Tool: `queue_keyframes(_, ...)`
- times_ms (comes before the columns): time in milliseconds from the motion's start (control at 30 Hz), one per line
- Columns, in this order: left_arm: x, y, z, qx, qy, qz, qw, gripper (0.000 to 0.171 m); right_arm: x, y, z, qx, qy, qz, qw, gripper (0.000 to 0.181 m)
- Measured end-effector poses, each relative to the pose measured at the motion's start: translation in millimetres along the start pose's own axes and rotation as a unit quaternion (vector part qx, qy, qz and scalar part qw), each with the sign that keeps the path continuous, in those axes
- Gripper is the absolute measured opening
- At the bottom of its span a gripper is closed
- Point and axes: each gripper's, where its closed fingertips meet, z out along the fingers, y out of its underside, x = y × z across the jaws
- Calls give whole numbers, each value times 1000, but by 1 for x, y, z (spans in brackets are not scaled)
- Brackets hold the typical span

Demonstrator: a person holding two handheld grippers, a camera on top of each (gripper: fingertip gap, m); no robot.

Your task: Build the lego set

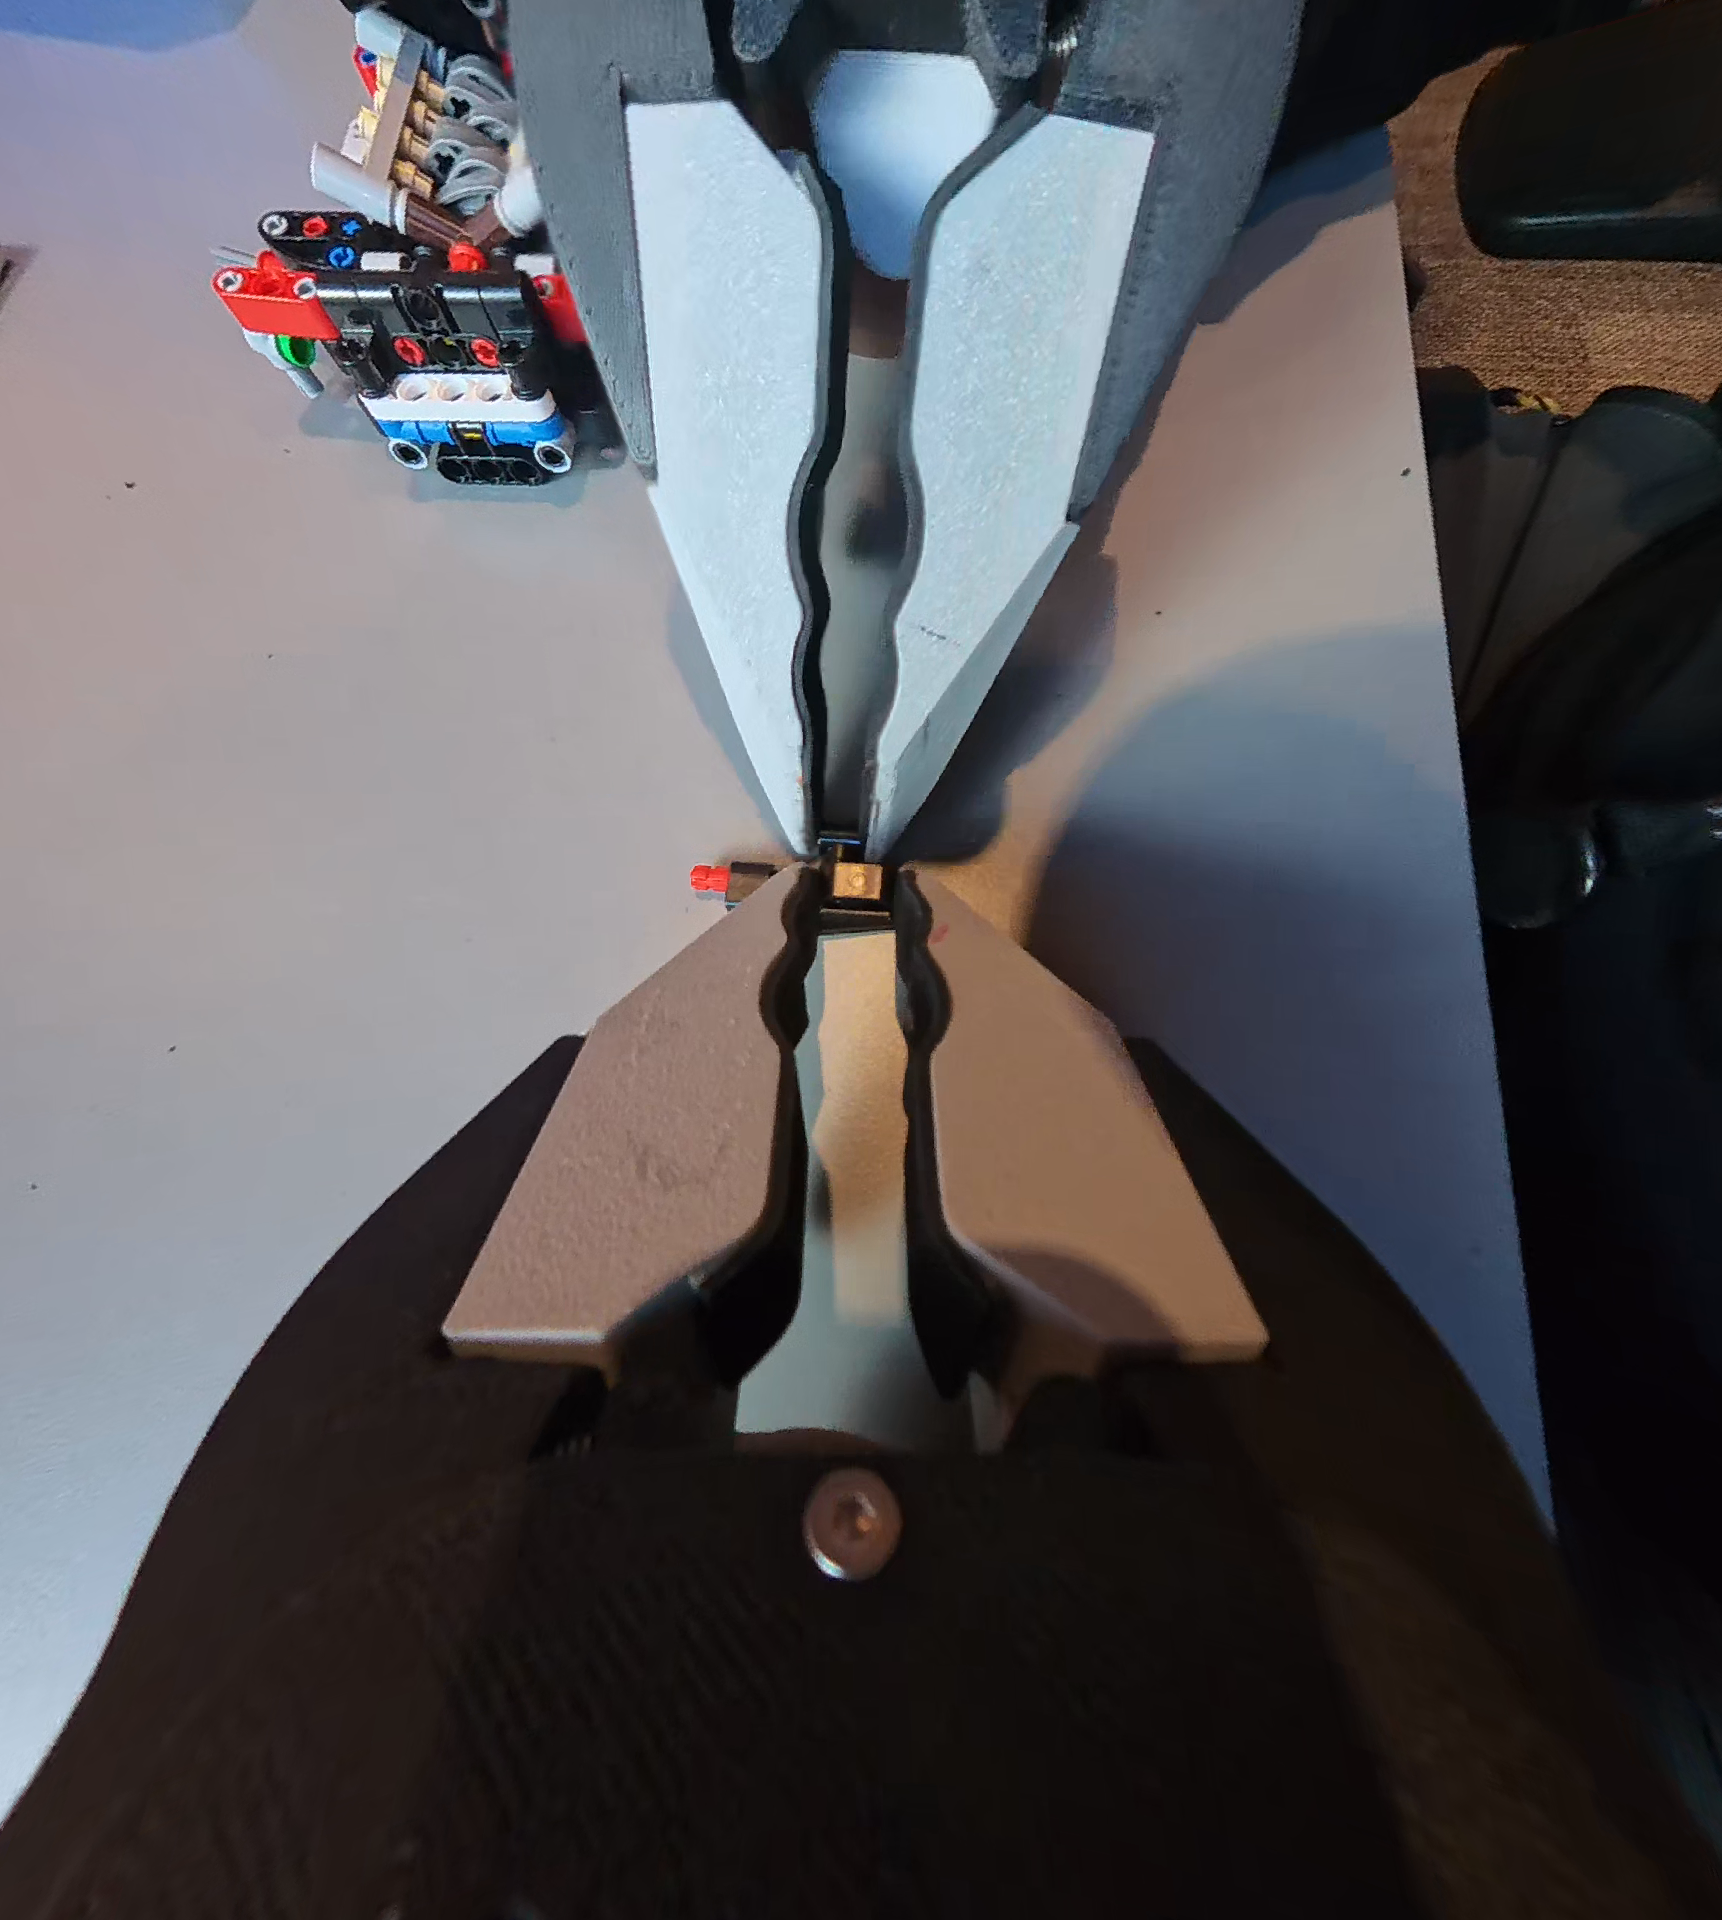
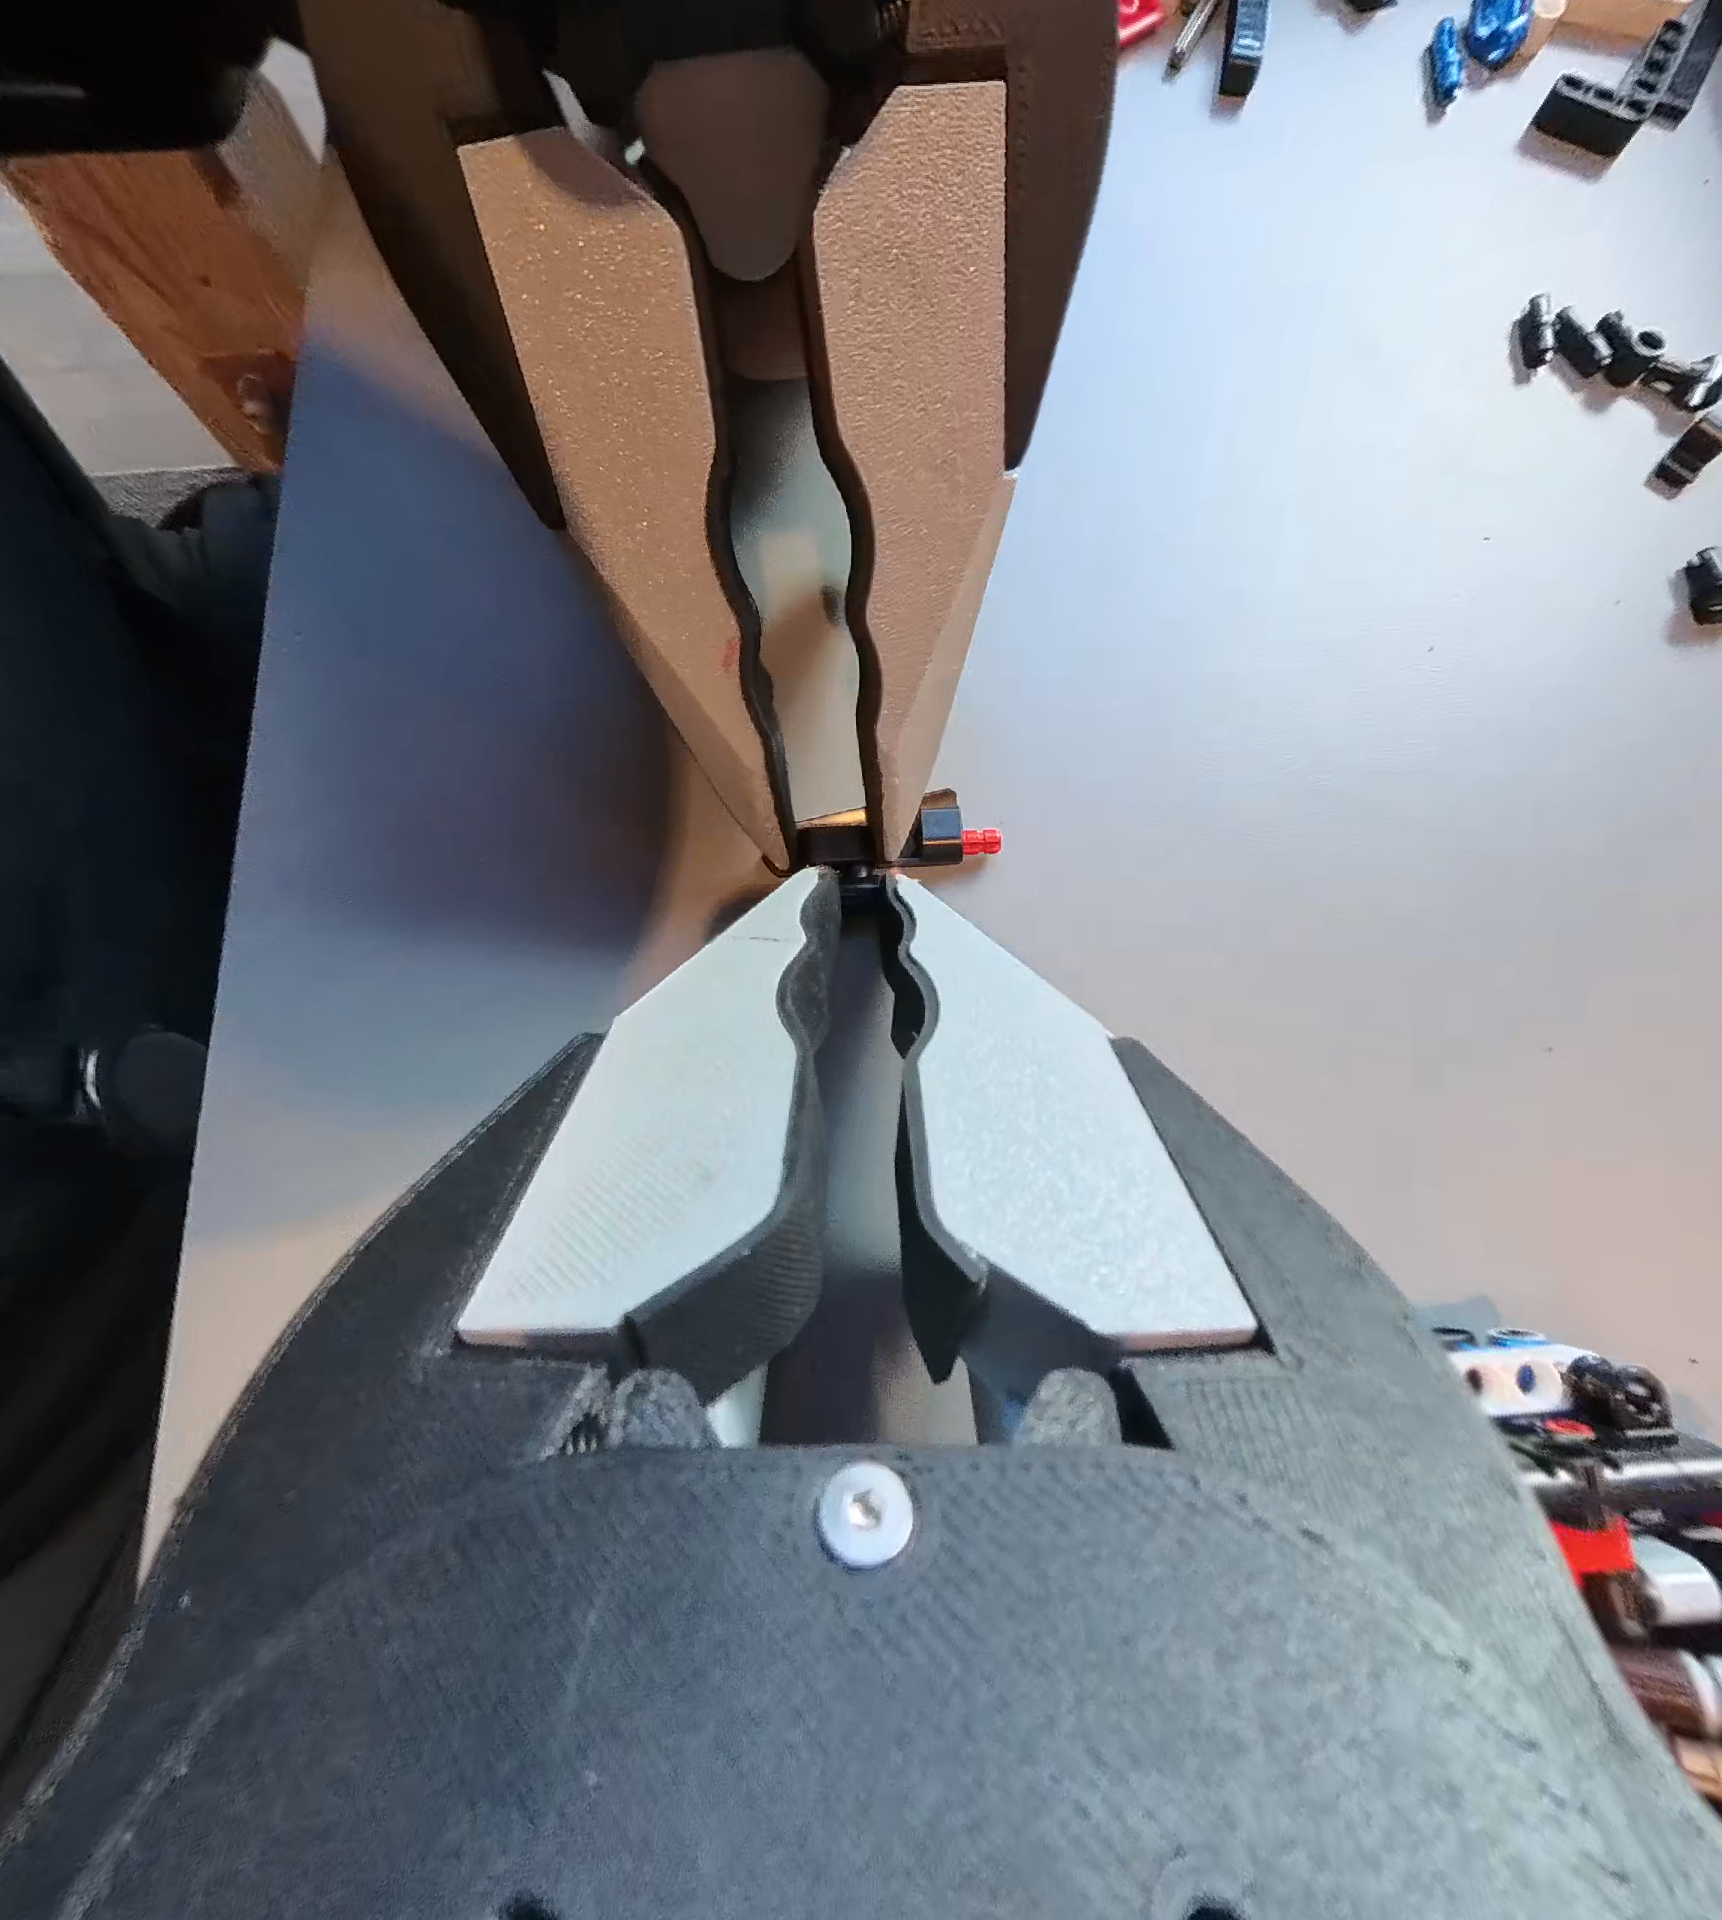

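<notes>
While both grippers meet tip to tip over the grey table, we see the left gripper pinched narrow on a small black connector piece, whose side arm carries a red pin sticking out to the left in the left wrist view. The right gripper is closed down to a sliver on something tiny and black at its tips, which we take to be a pin (too small and shadowed to be sure), pressed end-on against the connector. Our worry is alignment: both grips are at the very tips, so if the two tools are a little off axis the push will lever a part sideways and it may pop out and skitter over the near table edge, which lies close on one side. Squeezing harder could twist the connector in the pads and bend the red pin's seat. The partly built model sits well apart, far and to the left in the left wrist view, and loose black parts lie far right in the right wrist view, so a dropped piece could also be confused among them. We judge a slow, straight push is what this needs.
</notes>
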Motion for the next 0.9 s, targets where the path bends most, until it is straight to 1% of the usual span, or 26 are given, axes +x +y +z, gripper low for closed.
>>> queue_keyframes(67,0,0,0,0,3,-3,1000,11,2,0,-2,4,14,-7,1000,9)
queue_keyframes(133,0,0,0,1,6,-6,1000,11,1,-2,-8,22,16,-7,1000,5)
queue_keyframes(200,0,0,0,1,6,-7,1000,11,-2,-2,-15,37,4,6,999,0)
queue_keyframes(333,0,0,0,1,9,-8,1000,11,-2,5,-12,15,-4,14,1000,0)
queue_keyframes(433,0,0,0,1,8,-6,1000,11,1,7,-7,-2,10,4,1000,0)
queue_keyframes(633,0,0,0,0,9,-5,1000,11,0,6,-5,-8,1,4,1000,0)
queue_keyframes(767,0,0,0,-1,12,-11,1000,11,-1,5,-3,-12,9,-10,1000,0)
queue_keyframes(900,-2,-1,0,0,8,-14,1000,11,0,5,-4,-9,-2,15,1000,0)
